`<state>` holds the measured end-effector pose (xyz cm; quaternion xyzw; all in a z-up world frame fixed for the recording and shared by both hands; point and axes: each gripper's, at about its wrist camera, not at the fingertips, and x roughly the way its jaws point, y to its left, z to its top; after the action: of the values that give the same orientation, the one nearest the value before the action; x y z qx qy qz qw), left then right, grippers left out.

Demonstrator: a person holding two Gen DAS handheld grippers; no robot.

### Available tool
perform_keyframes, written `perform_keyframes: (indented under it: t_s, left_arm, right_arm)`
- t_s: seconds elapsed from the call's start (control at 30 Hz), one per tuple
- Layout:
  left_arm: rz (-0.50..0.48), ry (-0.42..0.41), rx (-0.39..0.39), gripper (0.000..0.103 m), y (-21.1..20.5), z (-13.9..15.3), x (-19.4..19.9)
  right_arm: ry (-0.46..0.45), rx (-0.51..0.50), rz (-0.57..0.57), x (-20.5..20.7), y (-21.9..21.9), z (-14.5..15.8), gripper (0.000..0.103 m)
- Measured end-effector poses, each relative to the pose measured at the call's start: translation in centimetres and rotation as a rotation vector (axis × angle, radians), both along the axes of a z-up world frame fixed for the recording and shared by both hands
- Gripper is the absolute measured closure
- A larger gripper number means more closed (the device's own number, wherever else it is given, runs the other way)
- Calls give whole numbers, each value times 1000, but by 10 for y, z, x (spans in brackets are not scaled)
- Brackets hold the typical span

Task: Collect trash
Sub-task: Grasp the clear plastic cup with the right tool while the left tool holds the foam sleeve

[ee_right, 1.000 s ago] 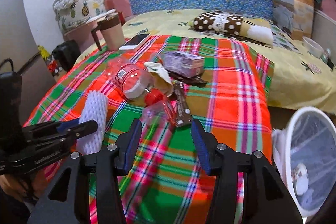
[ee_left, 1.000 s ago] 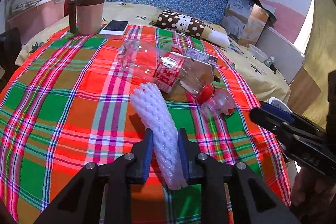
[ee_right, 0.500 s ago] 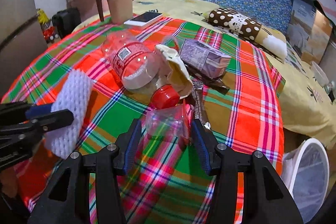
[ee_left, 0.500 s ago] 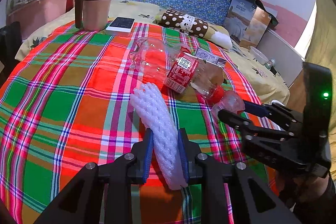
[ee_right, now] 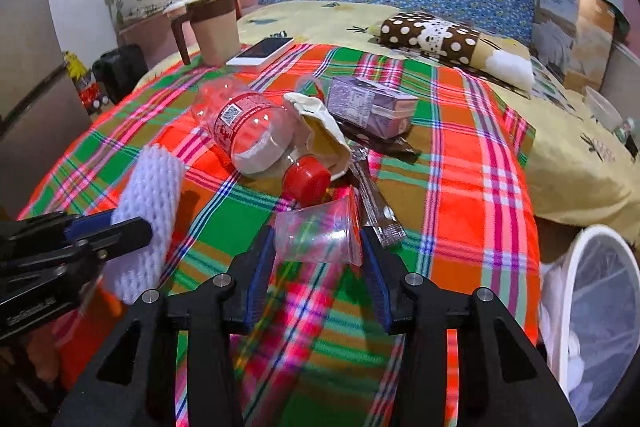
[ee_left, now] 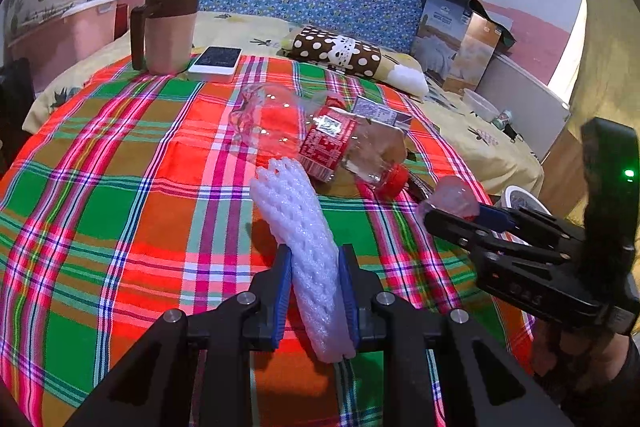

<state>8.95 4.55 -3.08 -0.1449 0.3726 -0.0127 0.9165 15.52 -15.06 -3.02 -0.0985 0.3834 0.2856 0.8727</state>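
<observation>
My left gripper (ee_left: 314,255) is shut on a white foam net sleeve (ee_left: 296,211), which sticks out ahead over the plaid cloth (ee_left: 120,187). In the right wrist view a small clear plastic cup (ee_right: 316,231) lies on its side between the closing jaws of my right gripper (ee_right: 316,239), with a pad touching each end. Just beyond it lie a clear bottle (ee_right: 248,127) with a red label and cap, a crumpled paper (ee_right: 324,135), a purple carton (ee_right: 368,107) and a brown wrapper (ee_right: 376,207). The left gripper (ee_right: 124,223) and its foam sleeve (ee_right: 148,195) show at the left.
A white mesh bin (ee_right: 600,307) stands low at the right, off the bed's edge. At the cloth's far end stand a pink mug (ee_left: 172,27) and a phone (ee_left: 216,59). A dotted brown pillow (ee_left: 336,51) and a box (ee_left: 460,35) lie behind.
My right gripper has come forward over the clear cup and its jaws have narrowed around it. The left gripper has kept its hold on the foam sleeve and hardly moved.
</observation>
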Motion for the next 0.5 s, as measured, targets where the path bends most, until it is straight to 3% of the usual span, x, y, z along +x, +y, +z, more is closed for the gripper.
perform_keyframes:
  t_s: [0.5]
  left_arm:
    - [-100, -56, 55, 79, -49, 17, -12]
  right_arm:
    - [-13, 80, -106, -20, -48, 11, 58]
